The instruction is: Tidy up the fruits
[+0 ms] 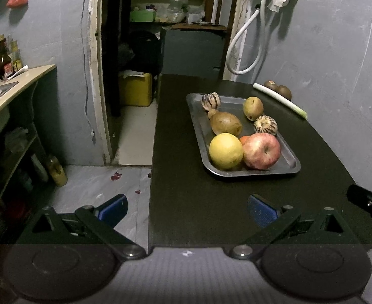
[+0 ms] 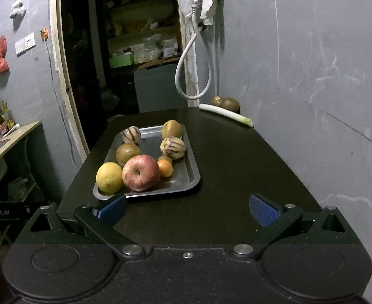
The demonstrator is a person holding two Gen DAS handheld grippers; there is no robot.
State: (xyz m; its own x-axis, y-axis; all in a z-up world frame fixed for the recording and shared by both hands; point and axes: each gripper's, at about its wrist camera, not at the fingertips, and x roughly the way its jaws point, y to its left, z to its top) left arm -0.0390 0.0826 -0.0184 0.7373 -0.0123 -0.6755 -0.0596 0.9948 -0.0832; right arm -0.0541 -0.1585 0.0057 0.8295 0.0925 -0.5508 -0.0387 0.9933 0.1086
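Metal tray point(image 2: 186, 186) holds fruit; small orange point(image 2: 165, 168) clear only from right. Both hand-held grippers point(image 1: 187, 209) point(image 2: 188, 209) wide open, empty.

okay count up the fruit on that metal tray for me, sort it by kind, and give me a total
On the tray:
Red apple: 1
Large yellow citrus: 1
Small orange citrus: 1
Striped cream melons: 2
Brownish-green round fruits: 2
Small brown fruit, mostly hidden behind the orange one: 1
Total: 8
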